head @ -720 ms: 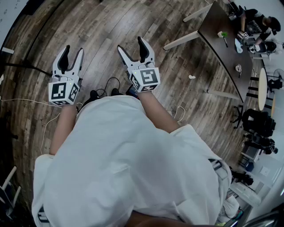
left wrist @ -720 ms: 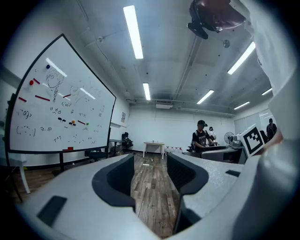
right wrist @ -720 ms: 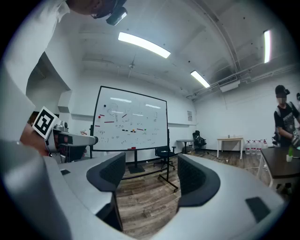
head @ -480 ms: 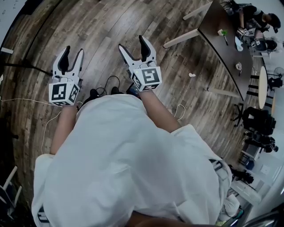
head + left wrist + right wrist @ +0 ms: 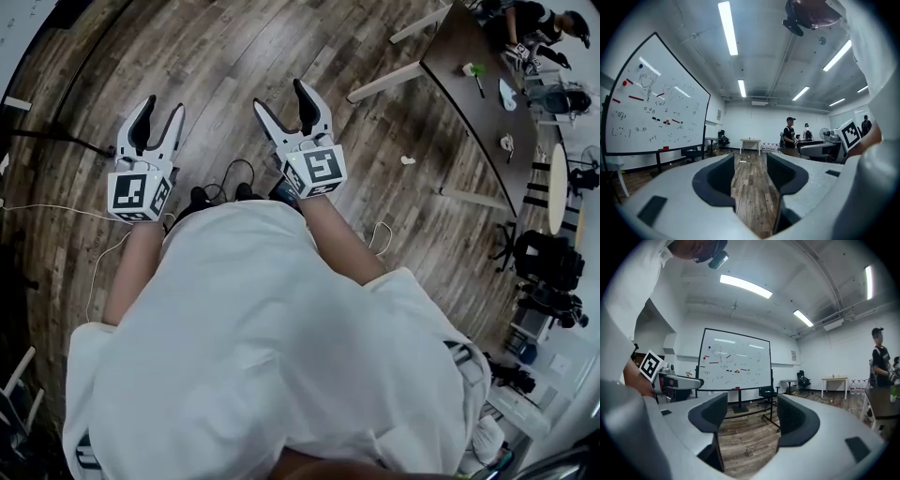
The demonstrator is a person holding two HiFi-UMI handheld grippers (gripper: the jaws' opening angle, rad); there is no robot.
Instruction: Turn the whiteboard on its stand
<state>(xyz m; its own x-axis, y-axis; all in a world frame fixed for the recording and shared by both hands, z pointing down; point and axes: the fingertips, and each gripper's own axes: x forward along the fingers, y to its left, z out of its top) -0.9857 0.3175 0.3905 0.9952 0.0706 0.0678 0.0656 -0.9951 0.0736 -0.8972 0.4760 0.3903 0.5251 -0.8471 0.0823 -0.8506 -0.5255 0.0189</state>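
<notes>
Above the dark wood-plank floor (image 5: pixel 225 47), two white tongs with black pads are held level in front of the person's white shirt (image 5: pixel 272 356). The left tongs (image 5: pixel 163 109) and right tongs (image 5: pixel 279 96) both gape wide, with nothing between them. Since the earlier frames, both have drifted slightly up and rightward in the head view. Well ahead, the white rectangular whiteboard (image 5: pixel 735 359), marked with scribbles, stands upright on its black stand (image 5: pixel 739 405), untouched.

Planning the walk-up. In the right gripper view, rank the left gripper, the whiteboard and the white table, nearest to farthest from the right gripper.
1. left gripper, close by at the left.
2. whiteboard, straight ahead, in the middle distance.
3. white table, farthest, at the right.
</notes>
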